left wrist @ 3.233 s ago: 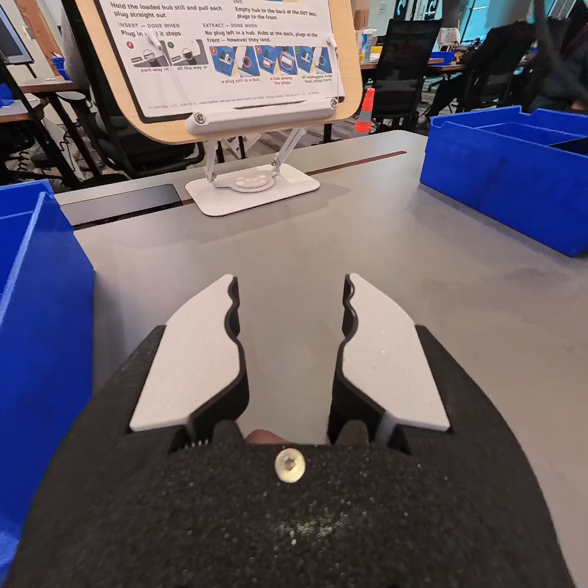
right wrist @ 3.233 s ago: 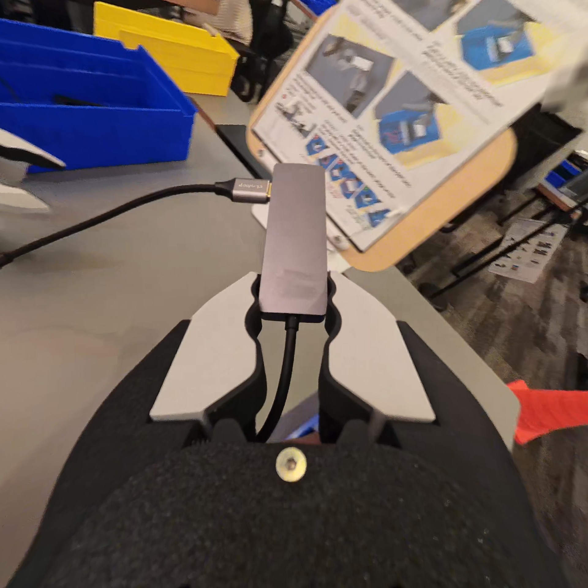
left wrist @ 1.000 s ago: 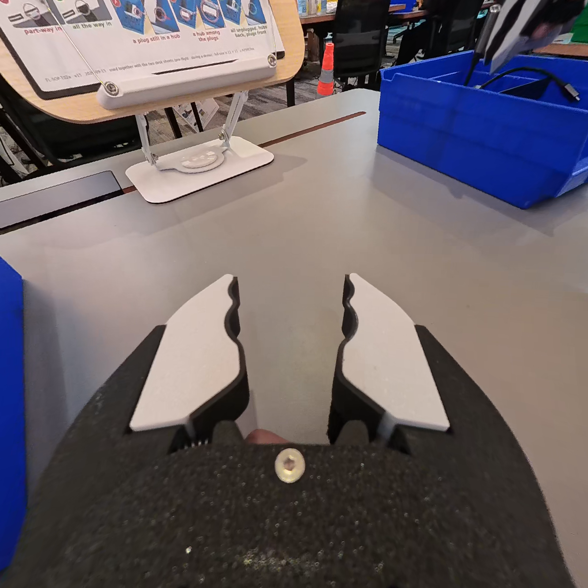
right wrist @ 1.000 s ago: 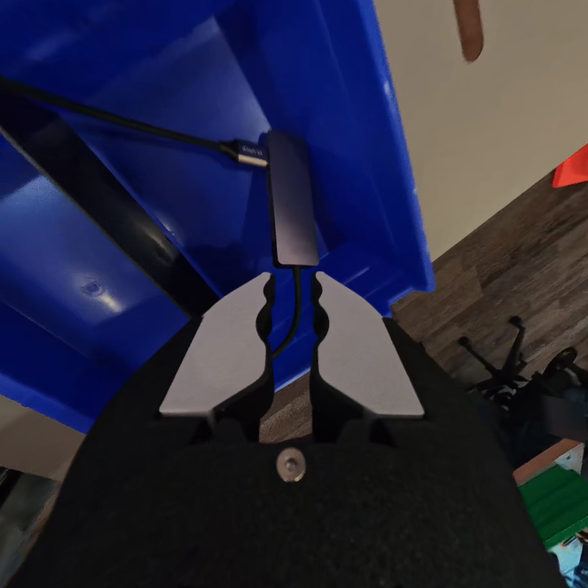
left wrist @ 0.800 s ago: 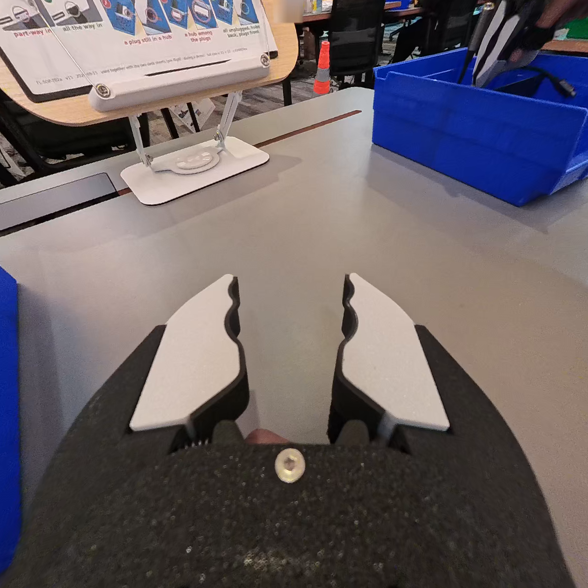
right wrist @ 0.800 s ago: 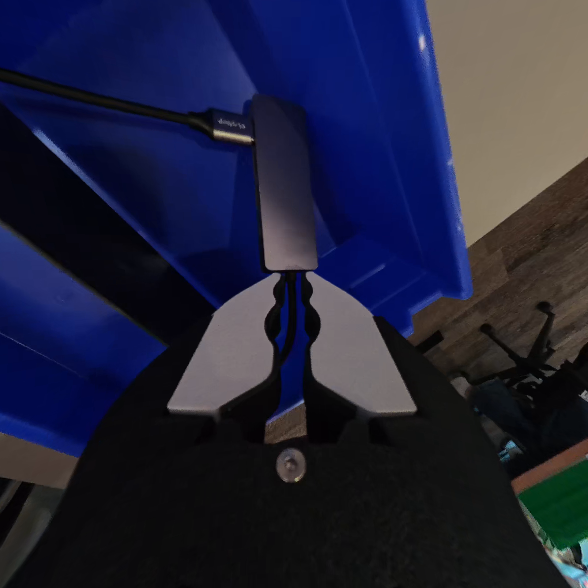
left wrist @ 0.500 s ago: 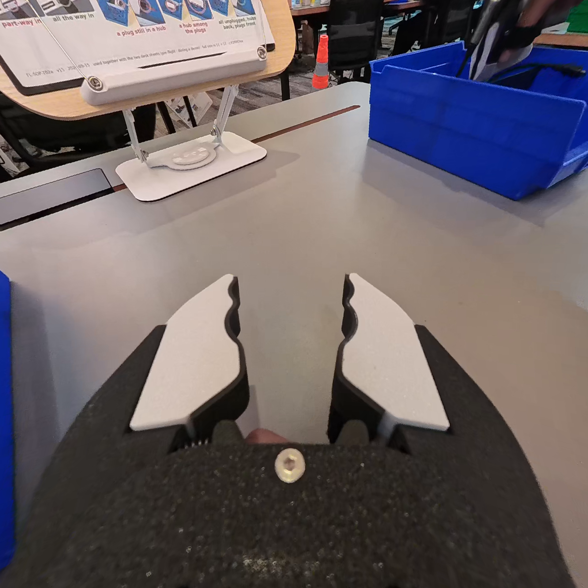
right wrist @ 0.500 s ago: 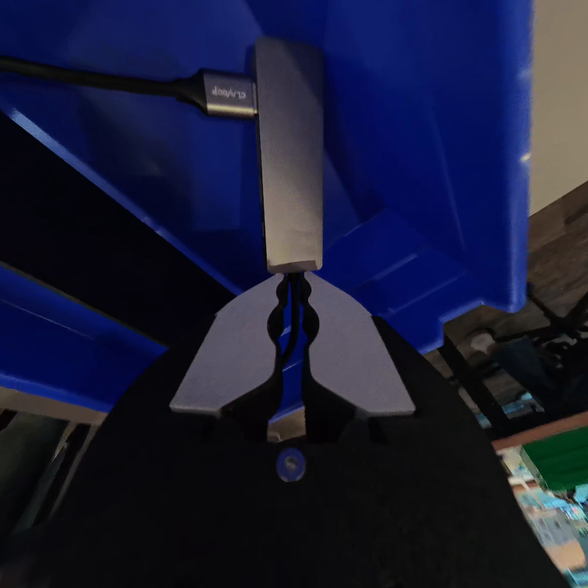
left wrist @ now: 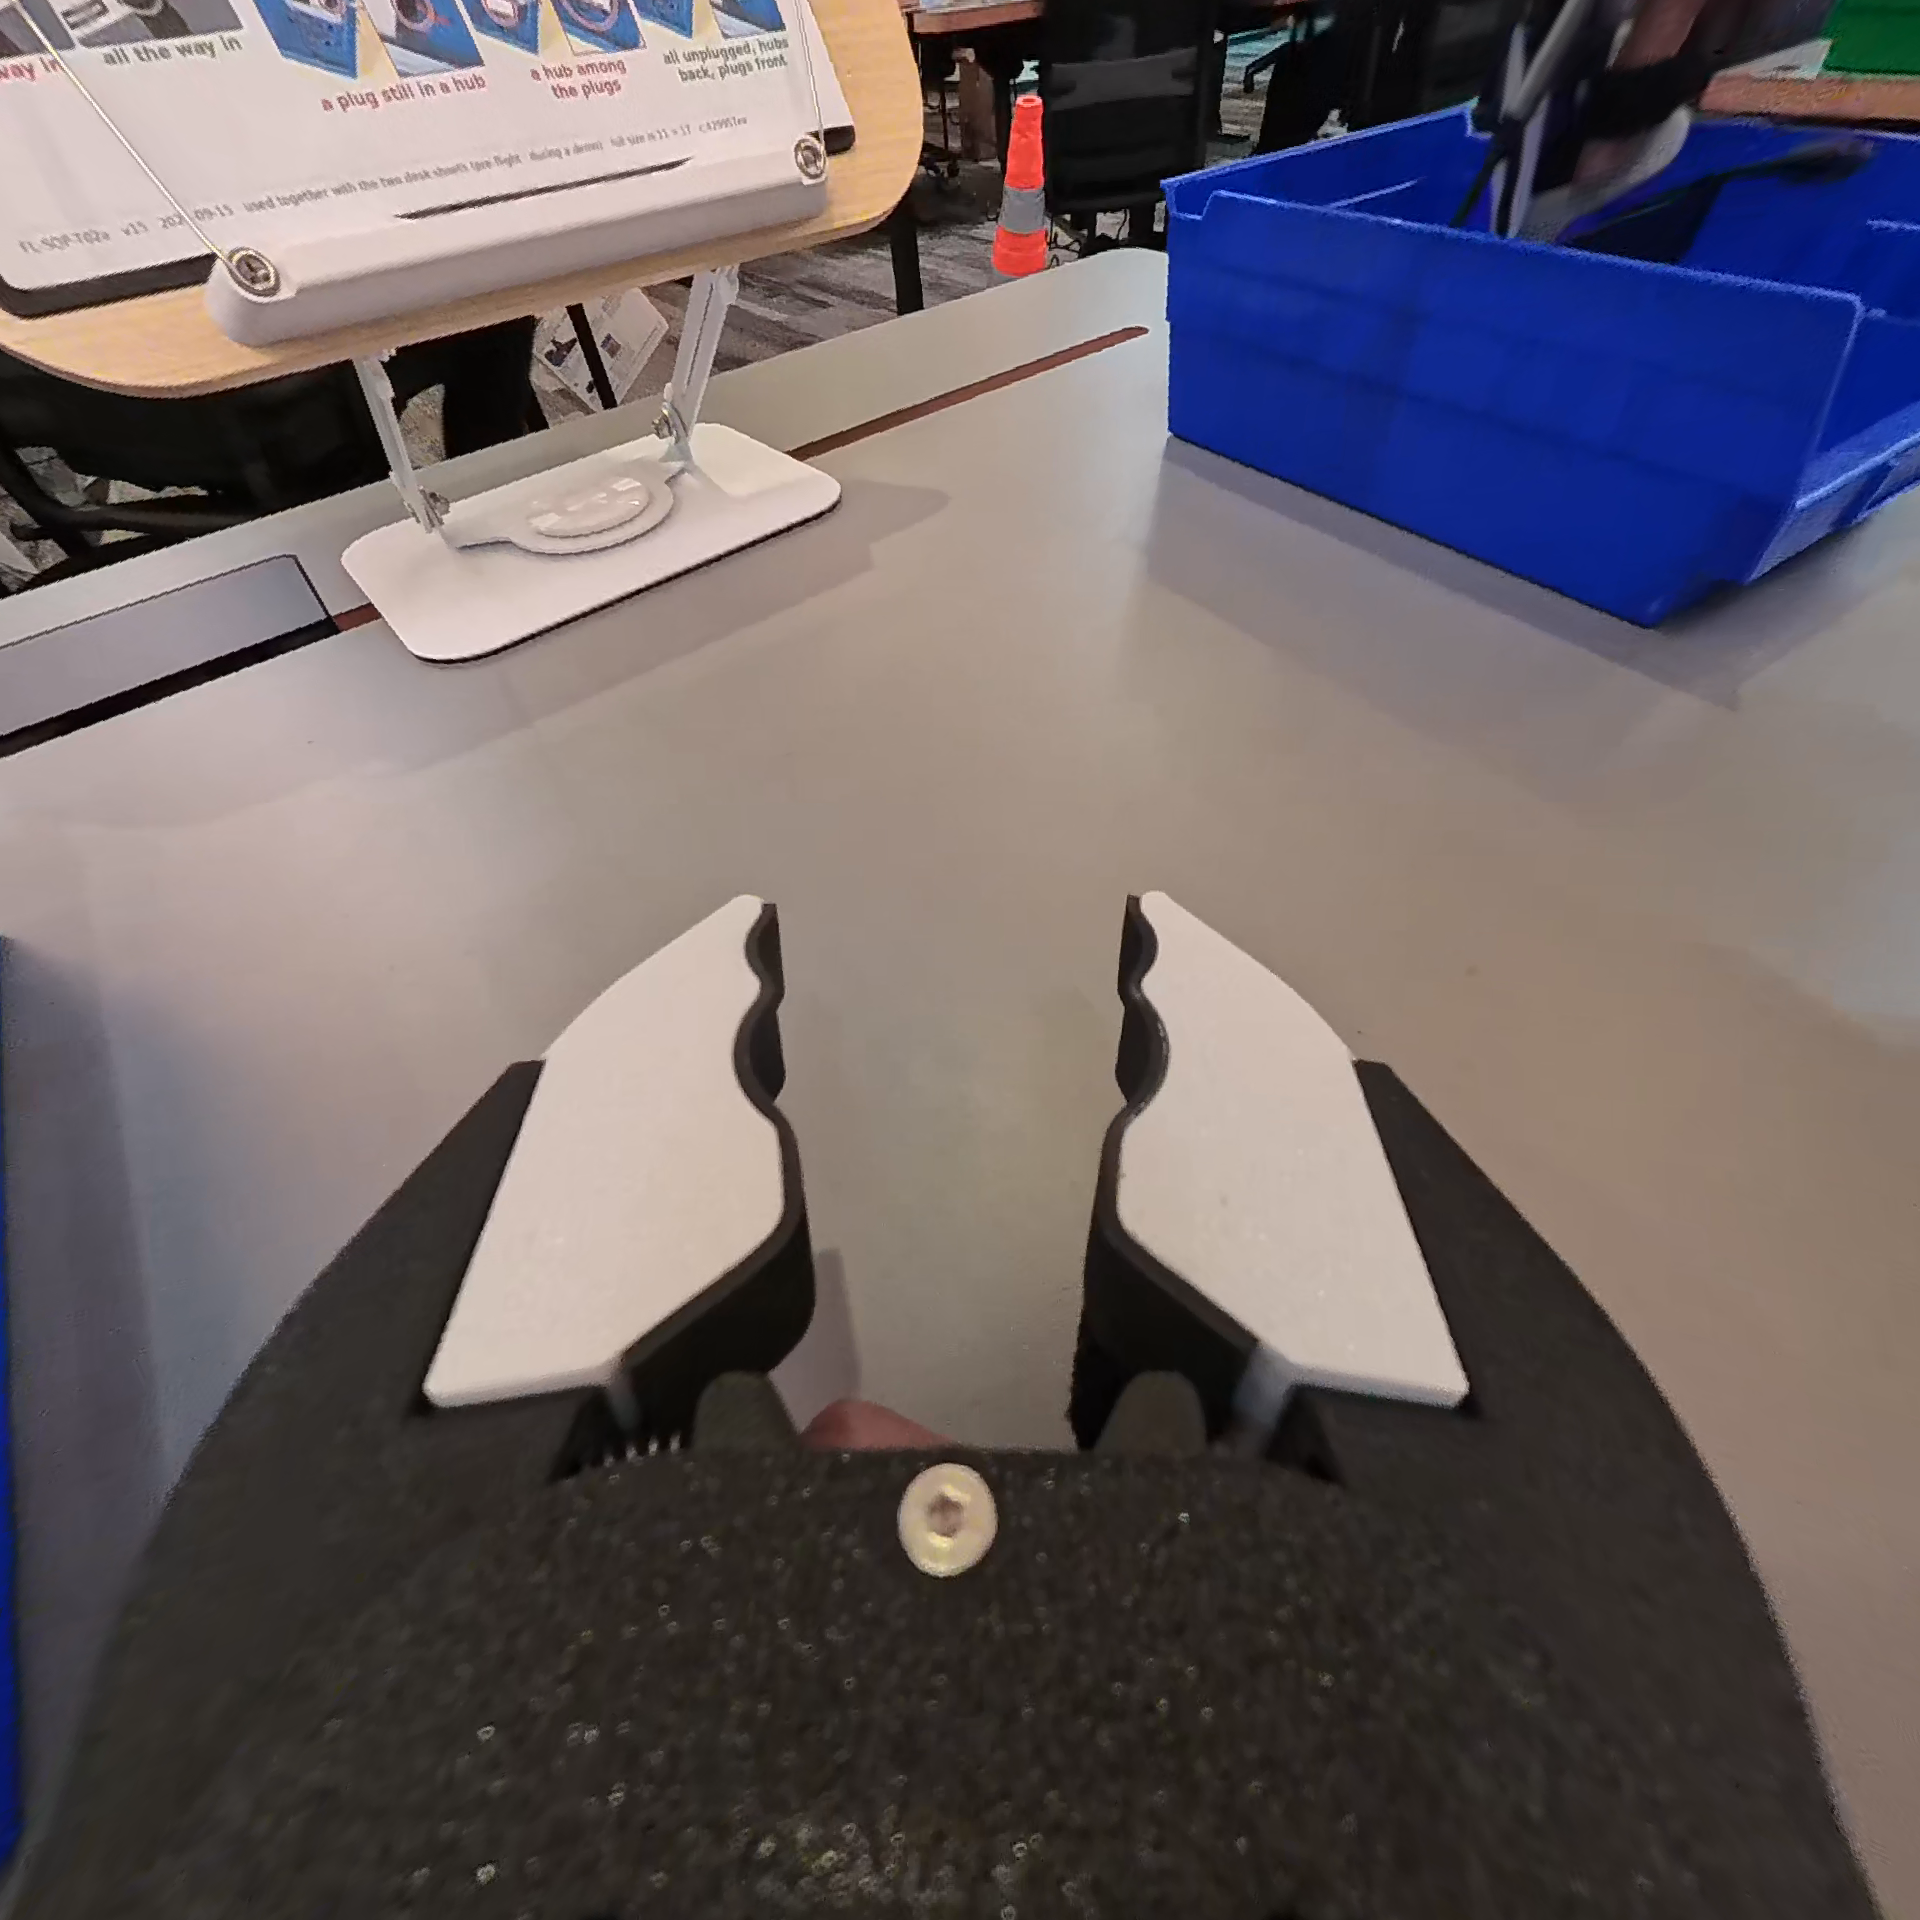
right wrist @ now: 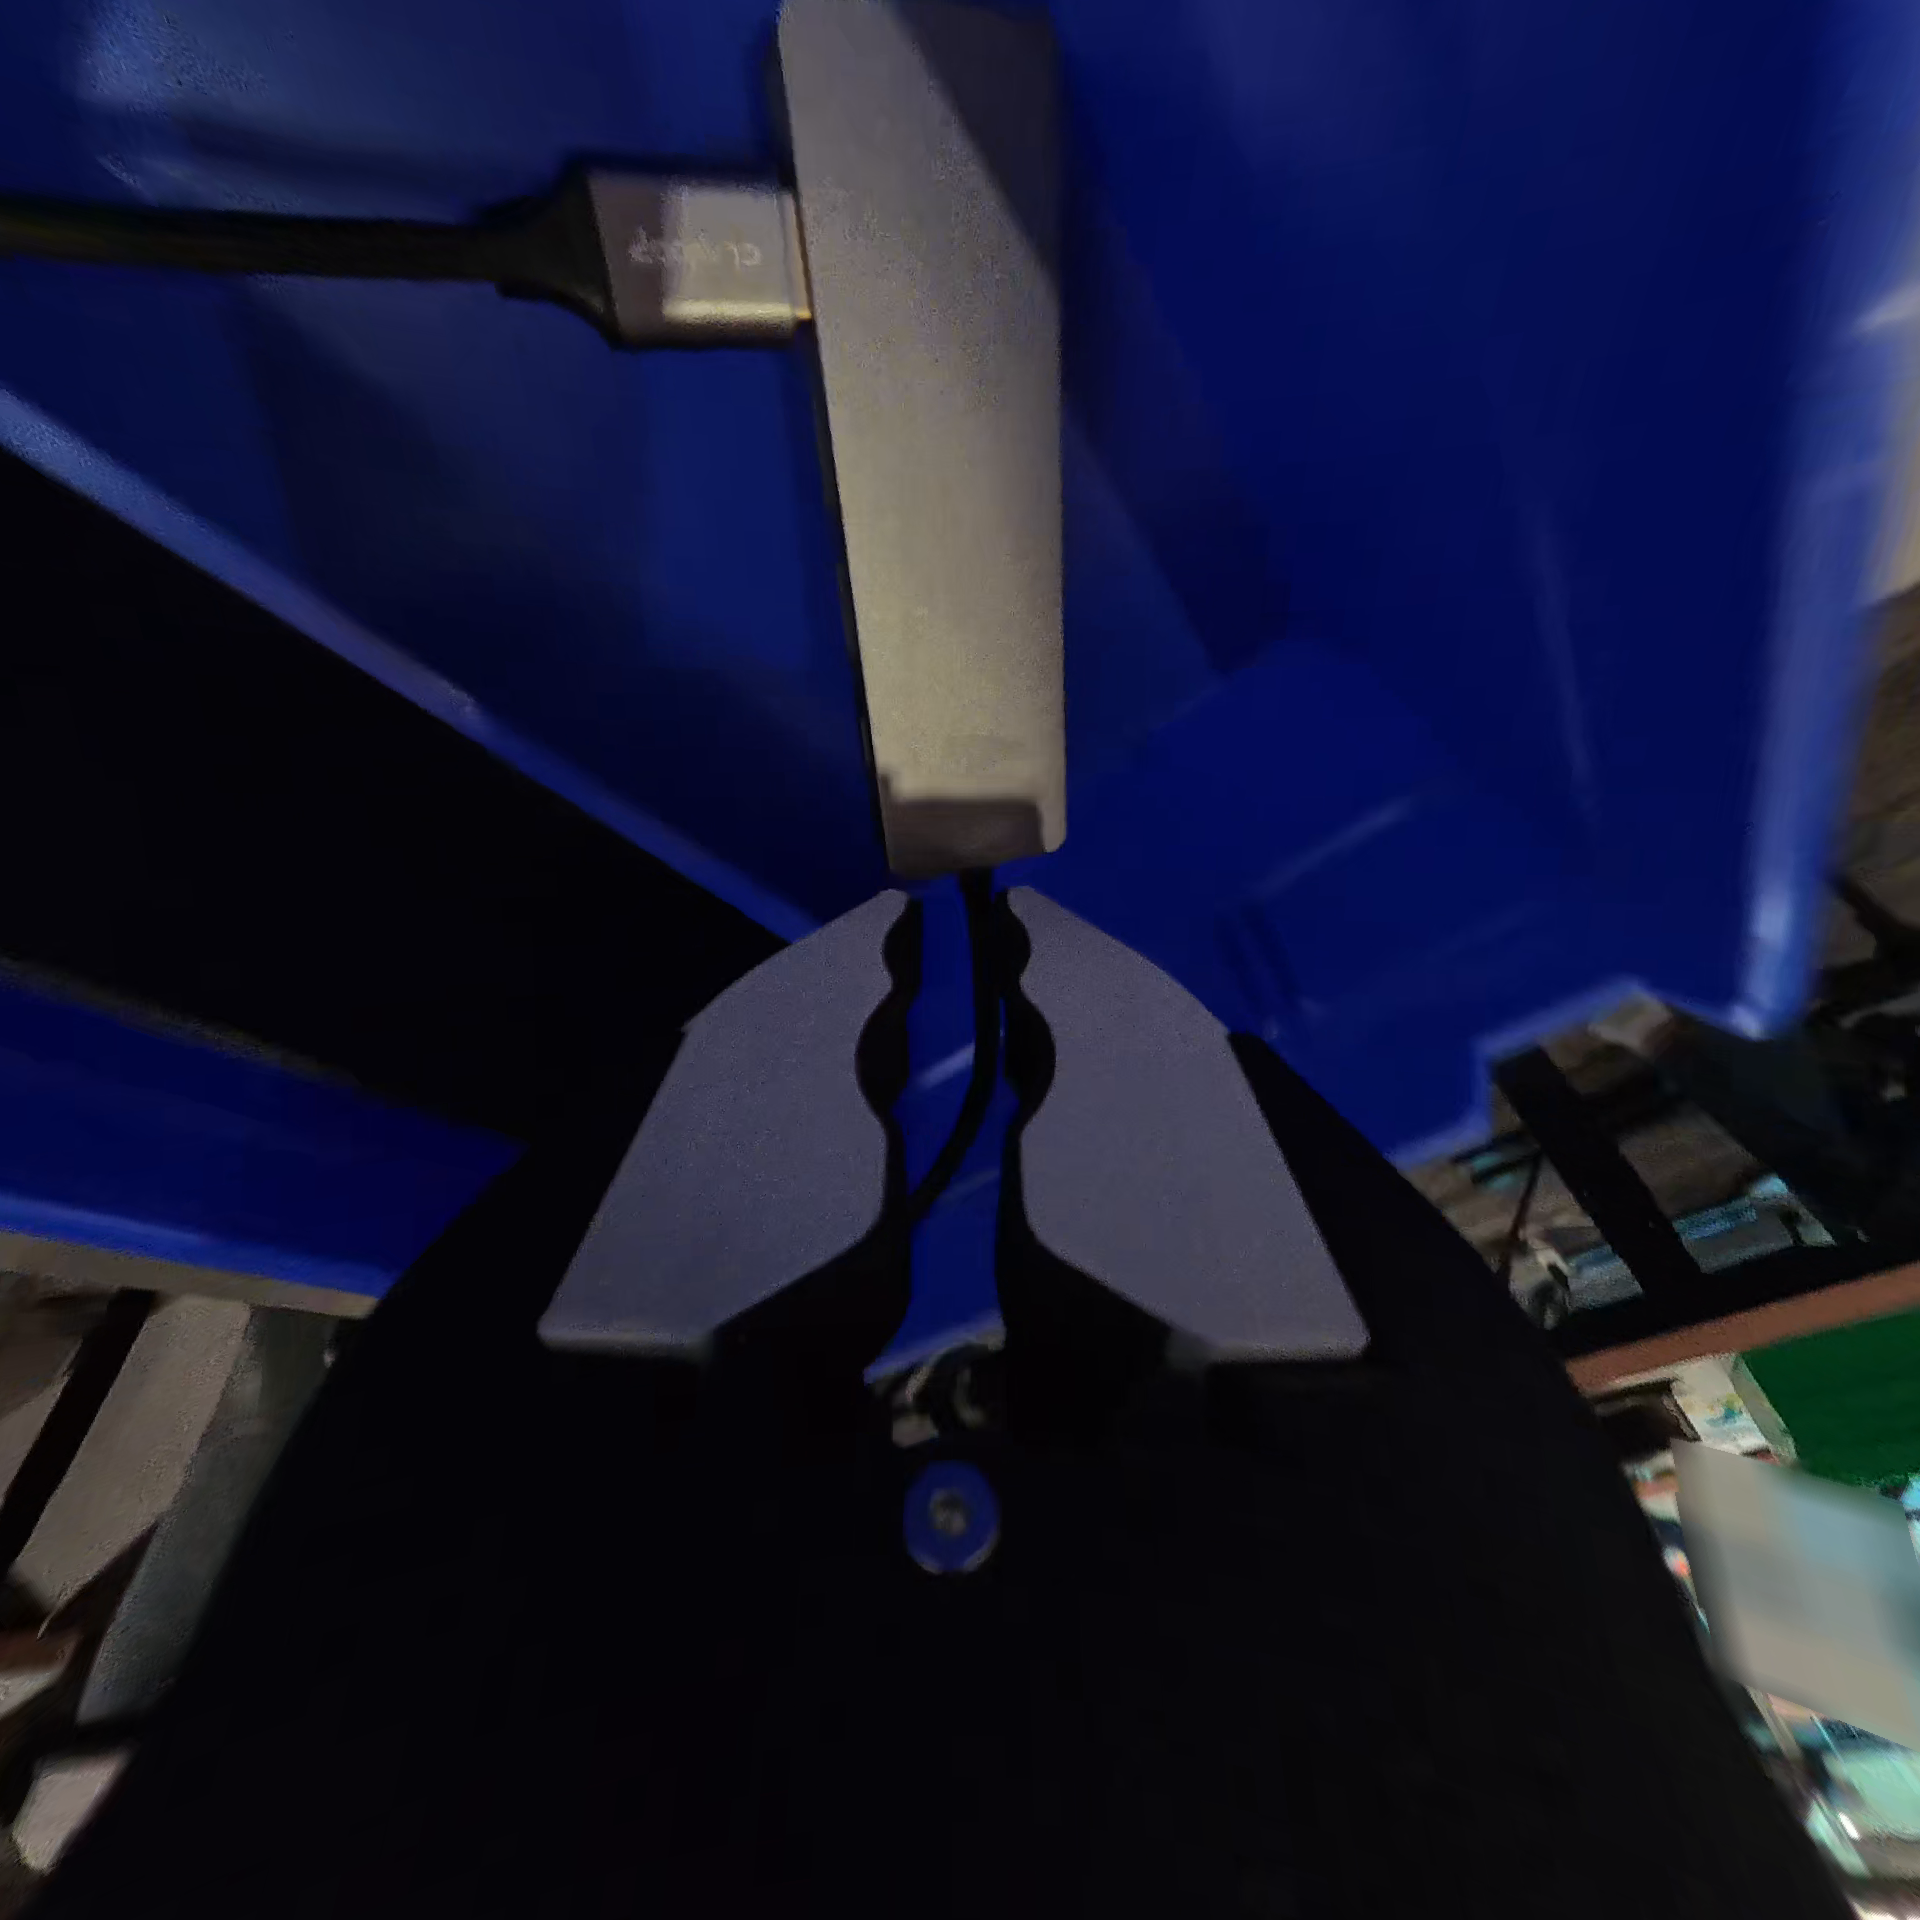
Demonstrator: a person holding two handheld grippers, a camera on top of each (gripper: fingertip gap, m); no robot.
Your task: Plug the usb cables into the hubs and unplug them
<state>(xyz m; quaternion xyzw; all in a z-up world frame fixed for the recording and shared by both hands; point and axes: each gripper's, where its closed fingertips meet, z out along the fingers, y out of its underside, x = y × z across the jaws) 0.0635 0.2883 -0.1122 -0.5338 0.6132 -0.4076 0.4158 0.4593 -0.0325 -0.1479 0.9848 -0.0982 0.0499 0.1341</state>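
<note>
while the left claw [left wrist: 948,925] gapes empty over the table [left wrist: 1039,748], only the right view shows the right claw [right wrist: 954,899] nearly closed around the hub's [right wrist: 940,468] cord [right wrist: 977,1049].

Tabletop: we see a grey tabletop [left wrist: 1039,727].
Floor: wood-look planks, an orange cone [left wrist: 1023,187].
Furniture: dark office chairs [left wrist: 1112,135].

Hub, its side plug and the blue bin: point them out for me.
Hub [right wrist: 940,468]: right wrist view, middle of its grey body.
Side plug [right wrist: 707,260]: right wrist view, metal shell.
Blue bin [left wrist: 1507,416]: left wrist view, near outer wall.
</note>
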